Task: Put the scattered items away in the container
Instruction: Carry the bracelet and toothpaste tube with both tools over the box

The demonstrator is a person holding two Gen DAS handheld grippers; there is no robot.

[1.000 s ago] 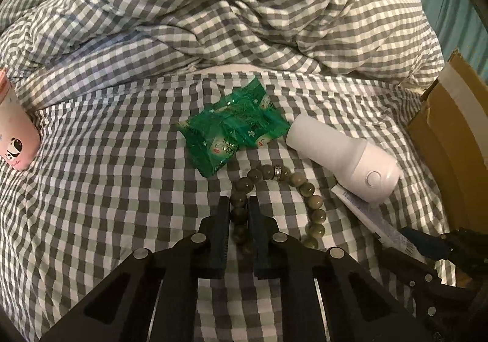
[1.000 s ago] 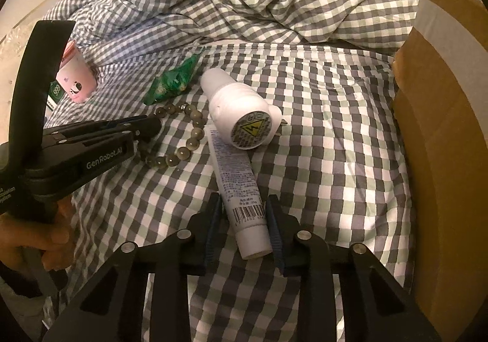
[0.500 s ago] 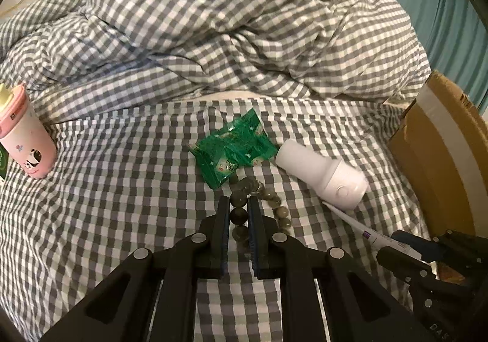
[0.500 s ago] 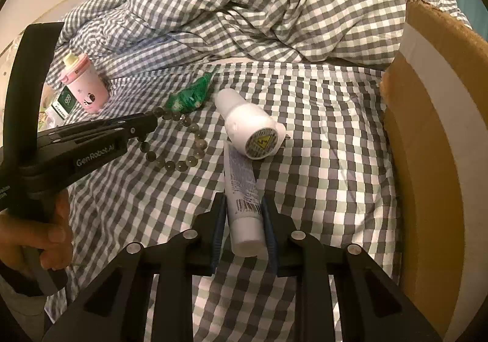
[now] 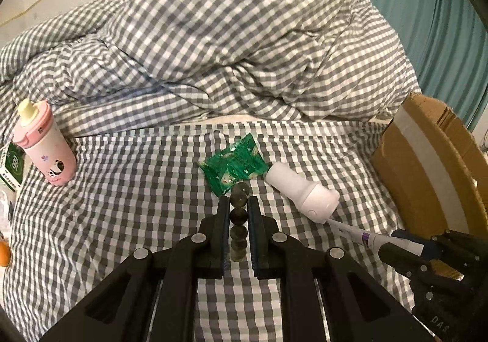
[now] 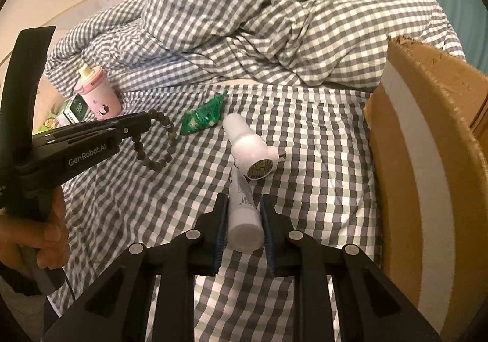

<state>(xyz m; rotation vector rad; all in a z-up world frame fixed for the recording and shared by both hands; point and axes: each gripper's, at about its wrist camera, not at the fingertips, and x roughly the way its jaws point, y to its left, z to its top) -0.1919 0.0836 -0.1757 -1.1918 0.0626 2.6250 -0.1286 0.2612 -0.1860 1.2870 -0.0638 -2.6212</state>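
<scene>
Right wrist view: the cardboard box rises at three o'clock, just beside the right gripper, the nearer of the two to it. Its jaws are closing on a white tube, whose long axis runs from six toward twelve o'clock. At nine o'clock the left gripper is clenched on a bead bracelet hanging clear of the checked bedsheet. Both loads probably travel toward three o'clock.
</scene>
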